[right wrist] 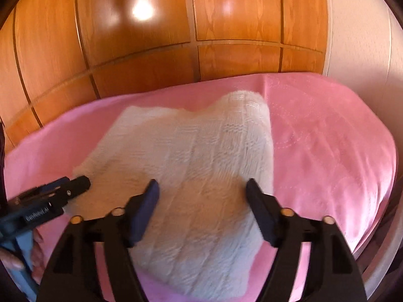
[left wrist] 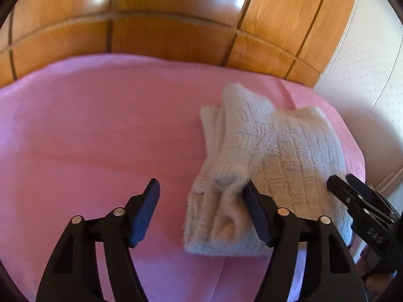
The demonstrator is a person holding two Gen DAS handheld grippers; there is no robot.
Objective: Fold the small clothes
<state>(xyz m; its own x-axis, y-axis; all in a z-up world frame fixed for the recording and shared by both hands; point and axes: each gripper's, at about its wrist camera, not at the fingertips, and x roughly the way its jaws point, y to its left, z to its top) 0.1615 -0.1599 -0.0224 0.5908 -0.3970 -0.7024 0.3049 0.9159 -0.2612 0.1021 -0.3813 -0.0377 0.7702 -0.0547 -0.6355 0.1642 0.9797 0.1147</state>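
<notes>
A small cream knitted sweater (left wrist: 272, 156) lies folded on the pink cloth (left wrist: 88, 130), its sleeves laid over the body. My left gripper (left wrist: 202, 188) is open and empty, its right finger (left wrist: 254, 206) against the sweater's near left part. The right gripper's fingers (left wrist: 352, 188) show at the sweater's right edge. In the right wrist view the sweater (right wrist: 196, 156) fills the middle and my right gripper (right wrist: 202, 188) is open and empty just above its near part. The left gripper's fingers (right wrist: 73, 185) show by the sweater's left edge.
The pink cloth (right wrist: 327, 138) covers a rounded table. A wooden panelled wall (left wrist: 163, 20) stands close behind it, also shown in the right wrist view (right wrist: 151, 37). A white wall (left wrist: 365, 75) is at the right.
</notes>
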